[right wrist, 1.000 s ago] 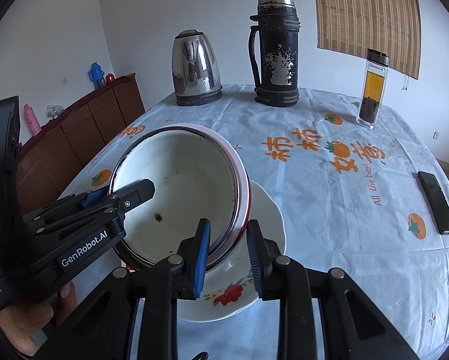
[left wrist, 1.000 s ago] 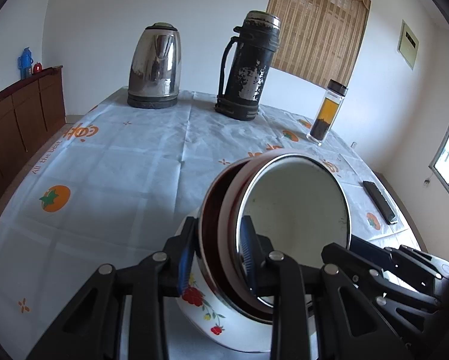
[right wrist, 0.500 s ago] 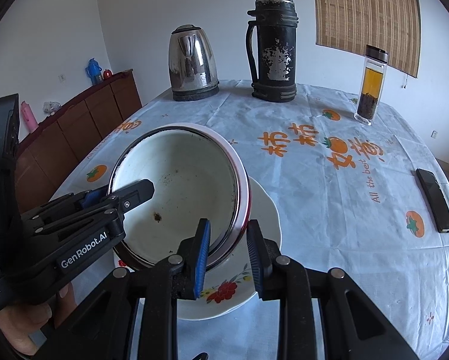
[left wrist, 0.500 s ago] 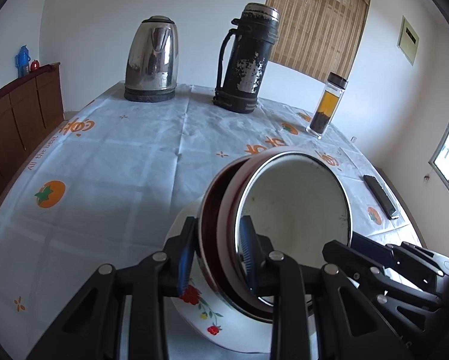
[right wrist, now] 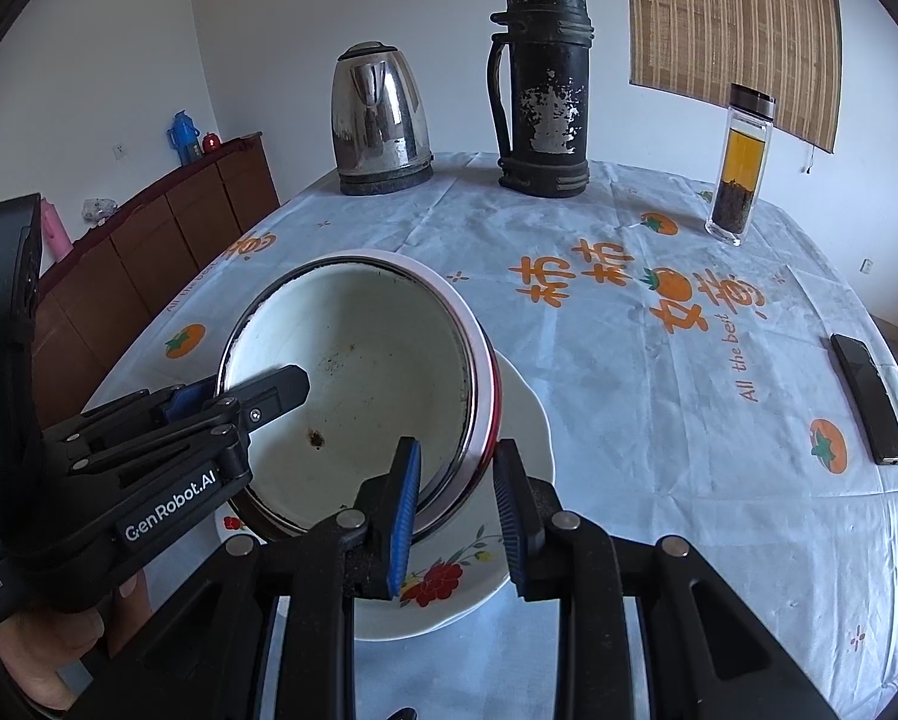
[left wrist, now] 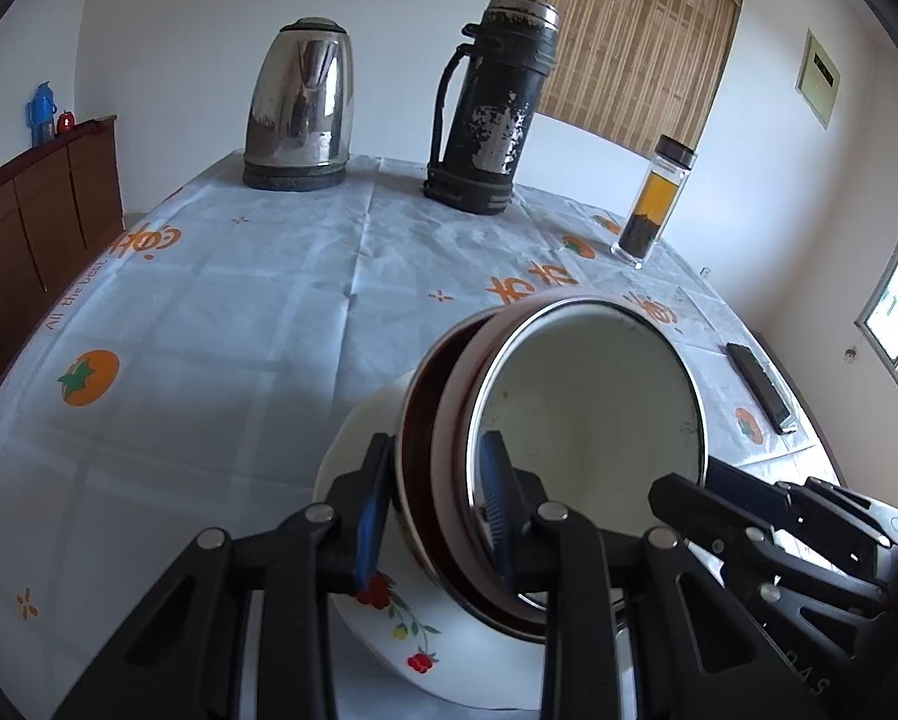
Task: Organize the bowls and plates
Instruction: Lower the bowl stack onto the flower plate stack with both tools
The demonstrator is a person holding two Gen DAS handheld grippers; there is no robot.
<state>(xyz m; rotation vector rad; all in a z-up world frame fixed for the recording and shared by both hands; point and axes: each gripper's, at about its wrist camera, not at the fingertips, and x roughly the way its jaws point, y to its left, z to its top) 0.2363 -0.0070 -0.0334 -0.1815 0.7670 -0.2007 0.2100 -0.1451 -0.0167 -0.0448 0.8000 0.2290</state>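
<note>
A white enamel bowl with a red outside and metal rim is held tilted over a white plate with a red flower print. My left gripper is shut on the bowl's rim. My right gripper is shut on the bowl's near rim from the other side. In the left wrist view the plate lies under the bowl on the tablecloth. I cannot tell whether the bowl touches the plate.
A steel kettle, a black thermos and a glass tea bottle stand at the table's far side. A black remote lies at the right edge. A wooden sideboard is left of the table.
Both grippers keep their hold on the bowl. Bowl and grippers have drifted slightly toward the table's near side; the kettle and thermos look a little farther off.
</note>
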